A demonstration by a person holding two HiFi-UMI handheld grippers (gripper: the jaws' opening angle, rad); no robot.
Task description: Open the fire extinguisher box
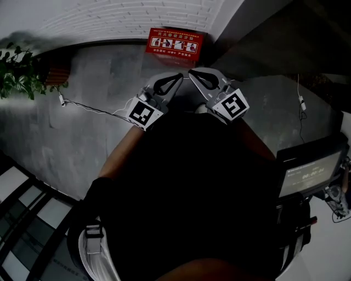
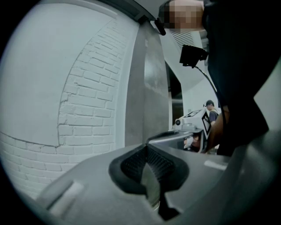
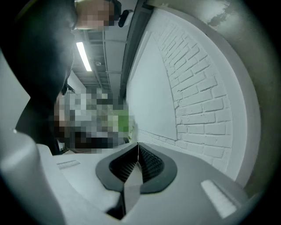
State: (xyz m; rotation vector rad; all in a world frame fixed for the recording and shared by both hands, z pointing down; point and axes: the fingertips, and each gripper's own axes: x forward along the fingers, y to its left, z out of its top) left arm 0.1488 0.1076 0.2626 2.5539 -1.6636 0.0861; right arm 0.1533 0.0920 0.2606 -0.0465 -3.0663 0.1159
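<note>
You held L gripper & R gripper clenched on nothing, tips close together, w/ the red fire extinguisher box well ahead by the brick wall, so arriving shut prob. risked skidding off its door.

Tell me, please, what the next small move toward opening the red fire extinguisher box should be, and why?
Probably reach the right tool forward toward the red fire extinguisher box. Both it and the left tool are shut, empty and held side by side, pointing at the box but clearly apart from it, so neither can work on it from here.
</note>
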